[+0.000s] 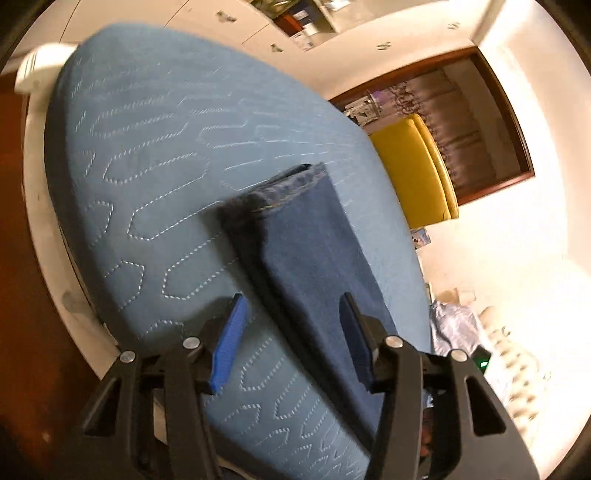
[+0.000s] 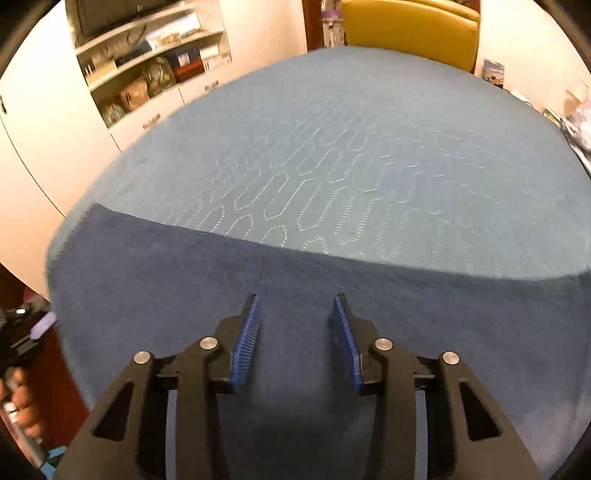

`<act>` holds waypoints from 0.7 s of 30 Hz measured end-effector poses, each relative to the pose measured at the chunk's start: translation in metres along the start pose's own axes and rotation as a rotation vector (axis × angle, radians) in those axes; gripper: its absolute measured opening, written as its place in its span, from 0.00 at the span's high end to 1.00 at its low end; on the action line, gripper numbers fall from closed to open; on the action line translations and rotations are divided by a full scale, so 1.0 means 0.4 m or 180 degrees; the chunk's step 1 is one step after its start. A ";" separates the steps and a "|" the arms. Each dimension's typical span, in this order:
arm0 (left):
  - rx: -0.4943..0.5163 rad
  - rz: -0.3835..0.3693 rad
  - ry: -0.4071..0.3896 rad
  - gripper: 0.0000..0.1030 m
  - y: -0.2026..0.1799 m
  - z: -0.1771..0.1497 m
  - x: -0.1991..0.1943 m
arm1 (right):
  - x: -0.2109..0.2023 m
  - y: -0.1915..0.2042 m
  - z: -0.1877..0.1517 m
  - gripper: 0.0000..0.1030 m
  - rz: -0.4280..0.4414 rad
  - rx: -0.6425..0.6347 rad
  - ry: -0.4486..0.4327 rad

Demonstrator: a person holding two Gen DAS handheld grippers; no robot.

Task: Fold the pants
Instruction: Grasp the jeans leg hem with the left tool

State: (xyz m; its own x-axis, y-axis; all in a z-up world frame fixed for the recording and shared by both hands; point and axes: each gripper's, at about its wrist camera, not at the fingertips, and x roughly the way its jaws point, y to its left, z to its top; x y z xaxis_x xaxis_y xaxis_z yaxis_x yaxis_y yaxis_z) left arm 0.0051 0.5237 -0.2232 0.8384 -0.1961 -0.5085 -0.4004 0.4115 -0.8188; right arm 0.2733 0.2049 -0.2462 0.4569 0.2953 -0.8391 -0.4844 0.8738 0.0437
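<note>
In the left wrist view we see our left tool point(image 1: 291, 321) standing open, its two blue-padded fingers point(image 1: 229, 347) spread wide and holding nothing. The dark blue pants point(image 1: 314, 254) lie on the bed point(image 1: 147, 147), whose light blue quilted cover is stitched with long rounded outlines. From this side the pants show as a narrow folded strip that runs away from the tool, with a hemmed end lying flat on the cover beyond the fingertips. The strip passes between the fingers but nearer the one on the right of the frame, which sits over the cloth; the other finger hangs over bare cover beside the pants. We cannot tell whether either pad touches the fabric. Past the bed, beyond the hem of the pants, a yellow chair point(image 1: 417, 170) stands in a dark wooden doorway point(image 1: 509, 122), and white cupboards point(image 1: 236, 26) run along the wall. In the right wrist view our right tool point(image 2: 295, 325) is likewise open and empty, its fingers point(image 2: 245, 343) parted above the pants point(image 2: 184, 277). Here the pants fill the near part of the bed as a broad dark band, their far edge running across the frame with the light cover point(image 2: 369, 147) stretching out beyond it. Both fingers sit over the cloth. Beyond the pants, off the far left corner of the bed, open shelves point(image 2: 155, 62) hold boxes and bags, and the yellow chair point(image 2: 410, 29) stands past the far end.
</note>
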 end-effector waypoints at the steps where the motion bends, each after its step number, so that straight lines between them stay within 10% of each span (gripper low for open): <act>1: -0.0092 -0.0090 -0.0022 0.51 0.018 0.010 0.001 | 0.023 0.007 0.005 0.61 -0.0026 0.0002 0.0062; 21: -0.0433 -0.0350 -0.0053 0.51 0.029 0.086 0.021 | 0.031 0.063 0.005 0.58 -0.0301 -0.0147 -0.0061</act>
State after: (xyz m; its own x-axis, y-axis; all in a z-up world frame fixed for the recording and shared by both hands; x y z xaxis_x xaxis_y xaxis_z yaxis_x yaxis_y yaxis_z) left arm 0.0202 0.5574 -0.2280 0.8855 -0.2181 -0.4103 -0.3512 0.2638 -0.8984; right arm 0.2682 0.2314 -0.2543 0.5161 0.2202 -0.8278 -0.4721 0.8795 -0.0604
